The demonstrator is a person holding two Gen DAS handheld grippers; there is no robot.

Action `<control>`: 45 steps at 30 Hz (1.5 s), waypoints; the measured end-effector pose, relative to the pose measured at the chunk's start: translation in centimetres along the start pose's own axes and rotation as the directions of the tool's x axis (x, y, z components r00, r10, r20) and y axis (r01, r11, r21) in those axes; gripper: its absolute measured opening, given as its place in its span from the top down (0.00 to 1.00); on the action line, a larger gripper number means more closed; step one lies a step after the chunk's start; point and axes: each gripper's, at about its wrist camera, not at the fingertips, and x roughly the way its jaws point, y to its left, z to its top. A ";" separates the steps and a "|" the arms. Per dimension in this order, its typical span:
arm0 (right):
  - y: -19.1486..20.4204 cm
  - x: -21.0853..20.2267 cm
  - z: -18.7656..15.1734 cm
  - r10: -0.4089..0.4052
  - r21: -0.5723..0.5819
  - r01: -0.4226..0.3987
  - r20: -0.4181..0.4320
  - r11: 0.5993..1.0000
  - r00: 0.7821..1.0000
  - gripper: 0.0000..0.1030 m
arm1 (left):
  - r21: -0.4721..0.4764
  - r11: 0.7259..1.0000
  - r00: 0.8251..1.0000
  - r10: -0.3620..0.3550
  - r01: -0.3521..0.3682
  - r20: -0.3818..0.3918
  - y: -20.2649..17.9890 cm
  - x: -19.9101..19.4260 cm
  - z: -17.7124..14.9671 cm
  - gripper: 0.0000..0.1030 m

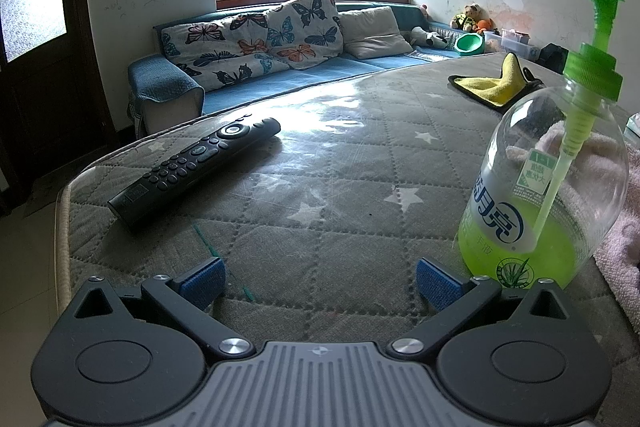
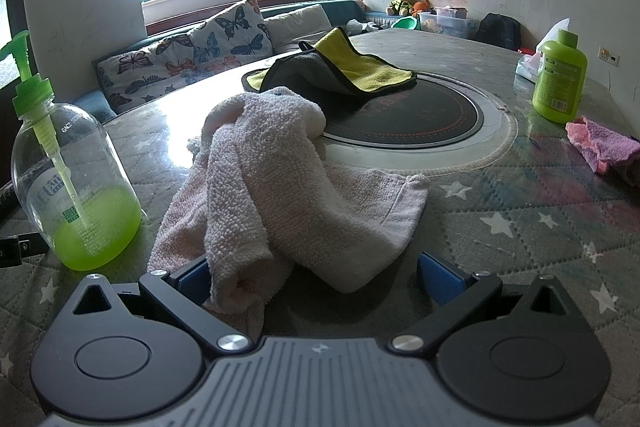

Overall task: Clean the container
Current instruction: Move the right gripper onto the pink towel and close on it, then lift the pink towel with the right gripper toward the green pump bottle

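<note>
A clear pump bottle (image 1: 548, 187) with green liquid in its lower part and a green pump head stands on the table, just right of my left gripper (image 1: 320, 283), which is open and holds nothing. The same pump bottle (image 2: 72, 187) shows at the left of the right wrist view. A crumpled pale pink towel (image 2: 280, 187) lies right in front of my right gripper (image 2: 316, 281). That gripper is open, and a fold of the towel rests between its blue fingers (image 2: 440, 283), against the left one.
A black remote (image 1: 192, 167) lies left on the quilted, glass-covered table (image 1: 340, 187). A yellow-and-grey cloth (image 2: 352, 71) overlaps a round black cooktop (image 2: 420, 119). An opaque green bottle (image 2: 560, 79), tissues and a pink cloth (image 2: 604, 143) are at the right. A sofa stands behind.
</note>
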 end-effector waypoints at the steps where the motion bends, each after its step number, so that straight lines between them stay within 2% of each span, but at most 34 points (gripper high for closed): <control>1: -0.1 0.0 0.0 0.003 0.003 -0.003 0.001 1.000 1.000 0.00 | 0.006 1.000 1.000 0.005 -0.005 0.005 0.0 0.0 0.0 0.00; 7: -0.5 -0.7 0.0 0.022 0.009 -0.022 0.019 1.000 1.000 0.00 | -0.002 1.000 1.000 -0.001 0.001 0.001 0.1 0.0 0.0 0.00; 12: -0.6 -2.5 2.3 0.044 0.002 -0.044 0.085 0.999 0.995 0.00 | 0.003 1.000 1.000 0.002 -0.002 -0.001 -0.1 0.0 0.0 0.00; 17: 0.1 -2.0 4.7 0.092 -0.017 -0.090 0.103 0.996 0.990 0.00 | 0.007 1.000 1.000 0.005 -0.005 -0.001 -0.4 -0.1 0.1 0.00; 22: 1.7 -0.4 6.0 0.125 -0.041 -0.122 0.075 0.992 0.989 0.01 | 0.010 1.000 1.000 0.002 -0.002 -0.006 -0.6 -0.1 0.0 0.00; 24: 2.3 0.5 6.1 0.120 -0.060 -0.116 0.057 0.991 0.991 0.06 | 0.015 1.000 1.000 -0.005 0.005 -0.012 -0.4 -0.1 0.1 0.00; 31: 3.2 3.5 4.9 0.111 -0.092 -0.114 -0.033 0.989 0.993 0.14 | 0.075 0.996 0.999 -0.049 0.050 -0.008 -1.4 -1.0 0.0 0.00; 38: 3.6 3.2 4.3 0.067 -0.150 -0.074 -0.051 0.986 0.996 0.28 | 0.091 0.991 0.995 -0.096 0.096 -0.008 -1.7 -2.0 0.0 0.00; 43: 3.2 2.9 4.4 0.060 -0.144 -0.069 -0.063 0.987 0.996 0.29 | 0.102 0.989 0.994 -0.107 0.107 -0.006 -1.9 -2.5 -0.1 0.00; 45: 3.3 2.7 4.3 0.058 -0.147 -0.066 -0.062 0.987 0.996 0.32 | 0.104 0.988 0.994 -0.110 0.110 -0.008 -1.9 -2.7 -0.2 0.00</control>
